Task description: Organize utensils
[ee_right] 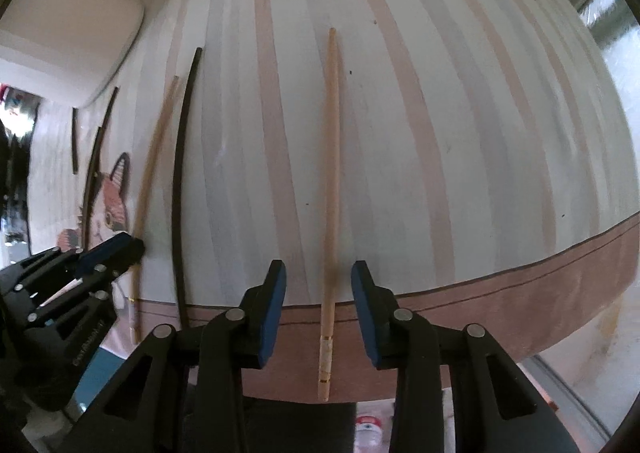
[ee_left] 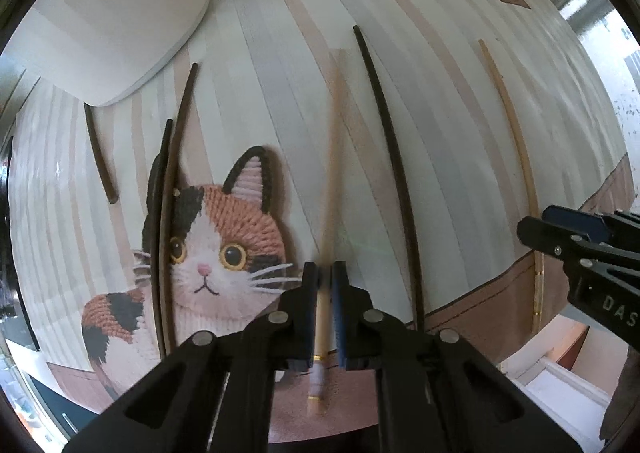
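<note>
Your left gripper (ee_left: pixel 326 279) is clamped on a pale chopstick (ee_left: pixel 334 173) near its banded end, and the far tip looks blurred. Your right gripper (ee_right: pixel 318 285) stands with fingers apart, straddling a second pale chopstick (ee_right: pixel 331 173) that lies on the striped mat (ee_right: pixel 480 133); the pads do not touch it.

The risks from here, as I judge them:
- You hold the left stick by one end only, so it can pivot in the pads and swing into the black chopstick (ee_left: pixel 394 157) just to its right.
- If you close the right fingers without lowering enough, they may roll the stick aside instead of pinching it.
- Your grippers sit close together; bringing the sticks side by side could knock the tools into each other.
- More dark sticks (ee_left: pixel 168 213) lie at the left over the cat picture (ee_left: pixel 212 249); a careless sweep would scatter them.
</note>
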Tool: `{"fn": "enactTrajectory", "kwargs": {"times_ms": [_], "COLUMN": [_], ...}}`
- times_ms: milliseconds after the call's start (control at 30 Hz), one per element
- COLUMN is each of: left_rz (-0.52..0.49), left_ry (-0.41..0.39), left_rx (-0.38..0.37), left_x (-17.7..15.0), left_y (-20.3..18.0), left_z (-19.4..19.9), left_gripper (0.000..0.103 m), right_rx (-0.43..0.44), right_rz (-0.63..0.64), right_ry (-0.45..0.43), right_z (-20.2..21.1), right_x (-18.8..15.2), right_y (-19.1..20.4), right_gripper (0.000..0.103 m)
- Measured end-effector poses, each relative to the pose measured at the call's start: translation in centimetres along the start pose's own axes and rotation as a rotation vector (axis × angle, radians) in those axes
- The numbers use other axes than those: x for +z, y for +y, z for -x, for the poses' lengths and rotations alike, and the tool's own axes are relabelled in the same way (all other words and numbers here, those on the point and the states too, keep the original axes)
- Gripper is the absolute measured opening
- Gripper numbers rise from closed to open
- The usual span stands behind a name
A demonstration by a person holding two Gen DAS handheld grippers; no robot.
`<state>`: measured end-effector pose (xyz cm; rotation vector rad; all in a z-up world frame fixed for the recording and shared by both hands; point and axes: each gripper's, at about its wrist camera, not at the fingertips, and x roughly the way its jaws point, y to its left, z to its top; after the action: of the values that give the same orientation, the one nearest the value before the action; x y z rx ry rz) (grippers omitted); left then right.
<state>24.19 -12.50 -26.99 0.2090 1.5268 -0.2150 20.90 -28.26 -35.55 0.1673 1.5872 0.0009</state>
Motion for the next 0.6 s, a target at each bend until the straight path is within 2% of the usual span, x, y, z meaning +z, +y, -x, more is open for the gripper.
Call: {"fn": "enactTrajectory", "kwargs": {"times_ms": [33,100,267,400,600], "left_rz": [0.001,0.011,0.04,0.062,0.096], "left_ry": [0.0,-0.004,-0.023,-0.059,-0.116], "left_rx": [0.0,-0.007,-0.033,-0.043,-0.07], "left_x": [0.0,0.1,-0.3,-0.7,-1.3], "left_y": [0.0,0.1,0.9,1.9,3.2], "left_z": [0.1,0.3,0.9,2.3,5.4], "left_gripper": [0.005,0.004,0.004,0.004,0.004], "right_rx": [-0.025,-0.046,-0.012,0.059,0.126], "right_rz": [0.004,0.008,-0.005,-0.041,-0.065], "right_ry": [-0.006,-0.01,-0.013,-0.026,-0.095], "right_z": [0.0,-0.3,0.0,1.2,3.7], "right_x": [0.0,0.2,0.2,-0.1,-0.7], "right_y": [0.2,0.8,-0.1,-2.6,-3.2], "right_gripper": [0.019,0.008,0.007,0.007,0.007]}}
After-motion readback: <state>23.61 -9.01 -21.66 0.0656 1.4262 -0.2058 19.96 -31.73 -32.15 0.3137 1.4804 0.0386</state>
